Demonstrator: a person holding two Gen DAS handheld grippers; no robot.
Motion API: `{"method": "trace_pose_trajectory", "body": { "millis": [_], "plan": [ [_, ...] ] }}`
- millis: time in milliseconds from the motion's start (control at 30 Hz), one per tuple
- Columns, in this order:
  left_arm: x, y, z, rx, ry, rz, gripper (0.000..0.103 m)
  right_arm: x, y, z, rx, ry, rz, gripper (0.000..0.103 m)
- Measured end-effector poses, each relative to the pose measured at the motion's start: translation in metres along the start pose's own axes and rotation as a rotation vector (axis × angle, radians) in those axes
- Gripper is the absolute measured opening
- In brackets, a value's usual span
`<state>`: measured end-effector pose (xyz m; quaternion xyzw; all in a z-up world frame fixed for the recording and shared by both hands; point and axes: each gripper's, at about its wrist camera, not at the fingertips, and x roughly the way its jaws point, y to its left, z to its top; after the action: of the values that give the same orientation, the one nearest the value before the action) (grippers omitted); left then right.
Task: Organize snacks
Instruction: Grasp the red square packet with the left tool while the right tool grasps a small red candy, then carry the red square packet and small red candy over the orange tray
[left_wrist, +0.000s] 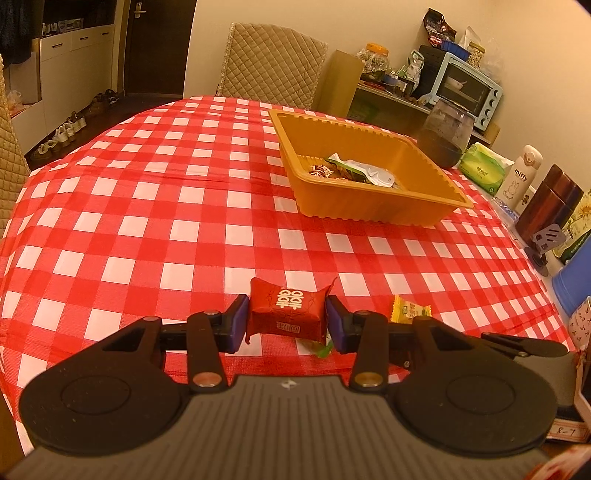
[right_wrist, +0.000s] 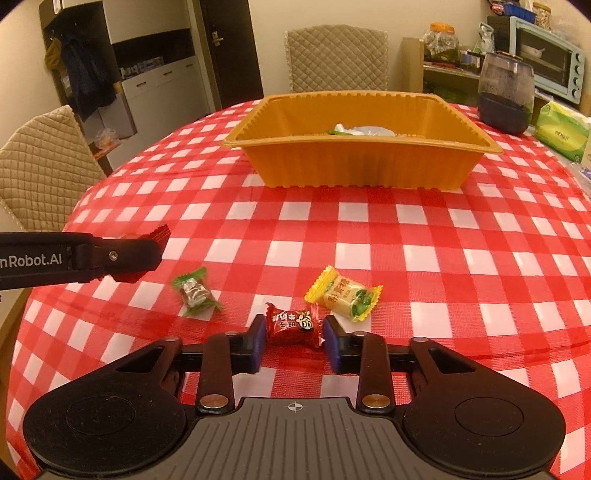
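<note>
On the red-and-white checked tablecloth (right_wrist: 369, 229), the right gripper (right_wrist: 293, 341) sits low near the front edge of the table, its blue-padded fingers (right_wrist: 258, 341) drawn in against the twisted ends of a small red wrapped candy (right_wrist: 293, 325), which lies between them on the cloth. Just beyond it to the right lies a yellow wrapped candy (right_wrist: 345, 297), close to the red one but apart from it, and to the left a green-ended wrapped candy (right_wrist: 195, 291) lies by itself. The left gripper (left_wrist: 286, 319) pinches a larger red pillow-shaped snack pack (left_wrist: 286, 314) with white characters, both blue pads pressed against its short sides; in the right wrist view this gripper reaches in from the left, with only a crimped red edge of the pack showing past its finger. Farther back on the table stands an orange plastic tray (right_wrist: 354, 162) with fluted walls, already holding a few wrapped snacks, among them a green-and-white packet (left_wrist: 364, 170). A dark glass jar (right_wrist: 504, 94) stands behind the tray's right corner.
</note>
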<state>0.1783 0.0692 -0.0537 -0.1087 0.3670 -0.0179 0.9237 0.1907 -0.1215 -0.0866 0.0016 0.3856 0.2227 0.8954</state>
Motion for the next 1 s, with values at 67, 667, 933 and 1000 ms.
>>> {"method": "trace_pose_trajectory", "body": {
  "millis": [67, 667, 933, 1000],
  "plan": [
    [0.000, -0.001, 0.000, 0.002, 0.002, 0.000, 0.040, 0.000, 0.002, 0.000, -0.013, 0.003, 0.002, 0.024],
    [-0.006, -0.014, 0.007, 0.025, -0.026, -0.019, 0.040, -0.022, -0.001, 0.014, -0.030, -0.083, -0.027, 0.021],
    [-0.010, -0.024, 0.015, 0.041, -0.052, -0.025, 0.040, -0.031, -0.011, 0.023, -0.004, -0.110, -0.045, 0.021],
    [-0.010, -0.027, 0.017, 0.047, -0.054, -0.027, 0.040, -0.034, -0.014, 0.025, -0.001, -0.115, -0.051, 0.021]
  ]
}}
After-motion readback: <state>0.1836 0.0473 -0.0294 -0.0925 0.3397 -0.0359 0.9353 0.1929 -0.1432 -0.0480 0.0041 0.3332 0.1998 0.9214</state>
